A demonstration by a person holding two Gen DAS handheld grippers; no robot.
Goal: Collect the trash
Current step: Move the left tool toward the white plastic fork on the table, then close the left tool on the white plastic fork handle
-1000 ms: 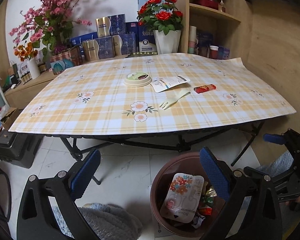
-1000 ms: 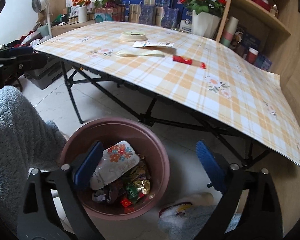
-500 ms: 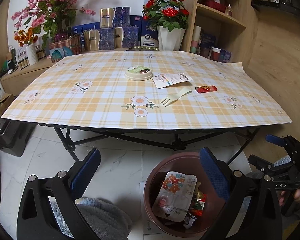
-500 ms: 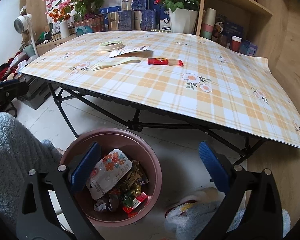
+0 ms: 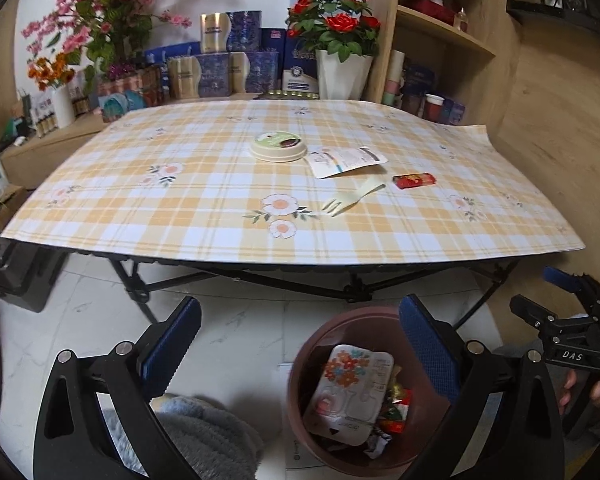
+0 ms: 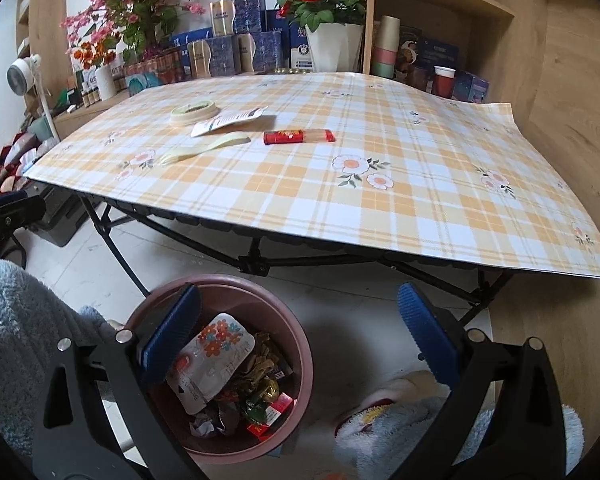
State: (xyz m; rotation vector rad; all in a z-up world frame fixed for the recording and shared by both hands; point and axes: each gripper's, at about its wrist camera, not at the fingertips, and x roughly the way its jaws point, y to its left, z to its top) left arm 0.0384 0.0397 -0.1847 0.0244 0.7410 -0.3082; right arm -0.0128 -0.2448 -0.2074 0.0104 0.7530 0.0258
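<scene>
On the checked table (image 5: 204, 200) lie a round cream lid (image 5: 277, 146), a white packet (image 5: 346, 161), a pale plastic fork (image 5: 352, 199) and a red wrapper (image 5: 414, 180). They also show in the right wrist view: lid (image 6: 194, 112), packet (image 6: 230, 121), fork (image 6: 204, 149), wrapper (image 6: 299, 136). A brown bin (image 5: 300, 364) on the floor below the table's front edge holds a floral packet (image 5: 350, 394) and several wrappers. My left gripper (image 5: 300, 344) is open and empty, low beside the bin. My right gripper (image 6: 298, 334) is open and empty, above the bin (image 6: 300, 360).
Flower vases (image 5: 344, 72), boxes (image 5: 224, 64) and wooden shelves (image 5: 440, 36) stand behind the table. The table's black folding legs (image 5: 352, 286) cross under it. A black case (image 5: 16, 276) sits on the floor at left. Fluffy slippers (image 6: 400, 420) are near the bin.
Both grippers have risen and tilted up, so the table top shows more fully and the bin sits lower in view. Both stay open and empty.
</scene>
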